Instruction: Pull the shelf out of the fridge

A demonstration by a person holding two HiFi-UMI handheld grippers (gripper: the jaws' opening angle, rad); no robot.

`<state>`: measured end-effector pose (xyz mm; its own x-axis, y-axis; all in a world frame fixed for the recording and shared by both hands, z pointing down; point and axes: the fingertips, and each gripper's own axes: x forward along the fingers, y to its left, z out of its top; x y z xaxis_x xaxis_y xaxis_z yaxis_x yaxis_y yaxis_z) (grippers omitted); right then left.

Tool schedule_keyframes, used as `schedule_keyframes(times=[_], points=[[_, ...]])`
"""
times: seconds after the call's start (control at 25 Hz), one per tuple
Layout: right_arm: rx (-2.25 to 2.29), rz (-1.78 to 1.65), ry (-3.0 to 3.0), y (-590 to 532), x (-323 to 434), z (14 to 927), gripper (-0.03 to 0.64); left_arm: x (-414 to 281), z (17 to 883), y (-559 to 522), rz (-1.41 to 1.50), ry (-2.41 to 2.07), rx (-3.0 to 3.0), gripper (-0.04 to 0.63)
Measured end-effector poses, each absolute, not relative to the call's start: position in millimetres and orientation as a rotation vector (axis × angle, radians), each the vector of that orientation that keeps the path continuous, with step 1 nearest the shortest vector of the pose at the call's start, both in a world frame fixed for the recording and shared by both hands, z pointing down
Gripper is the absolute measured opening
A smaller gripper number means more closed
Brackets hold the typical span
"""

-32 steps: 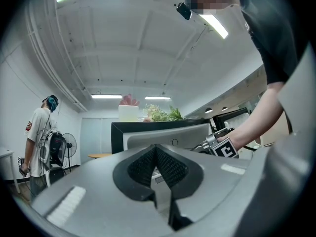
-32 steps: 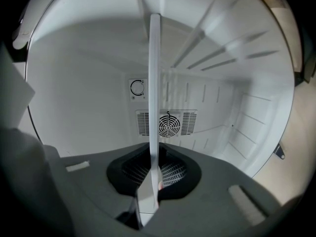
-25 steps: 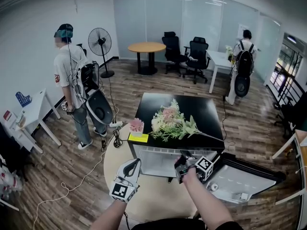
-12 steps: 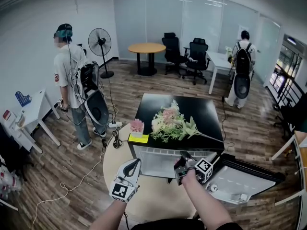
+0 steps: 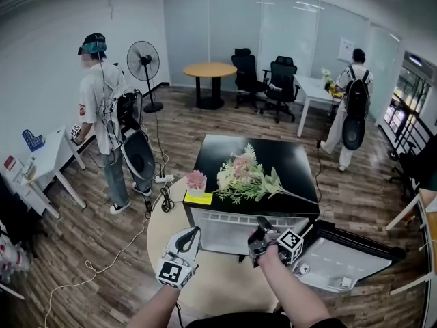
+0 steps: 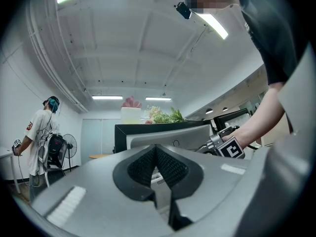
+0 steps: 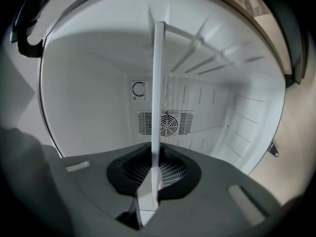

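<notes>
Your right gripper (image 7: 153, 176) is clamped on the front edge of the shelf (image 7: 158, 83) inside the open fridge (image 5: 235, 216), while your left gripper (image 5: 188, 236) hangs closed and empty just before the fridge.

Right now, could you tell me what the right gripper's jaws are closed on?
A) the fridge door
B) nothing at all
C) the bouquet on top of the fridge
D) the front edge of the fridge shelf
D: in the right gripper view, the right gripper is clamped on the thin shelf, which is seen edge-on in front of the fan grille.
</notes>
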<state>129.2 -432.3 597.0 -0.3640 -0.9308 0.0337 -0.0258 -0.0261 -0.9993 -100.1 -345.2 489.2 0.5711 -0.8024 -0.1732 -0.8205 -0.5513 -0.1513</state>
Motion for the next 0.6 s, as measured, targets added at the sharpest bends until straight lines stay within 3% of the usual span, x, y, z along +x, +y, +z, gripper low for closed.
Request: schedule_keyframes(times=[0.6], points=[[-1.073, -1.488, 1.49, -415, 127, 596, 0.035, -102, 485, -346, 0.142, 1.352, -2.582, 0.0]])
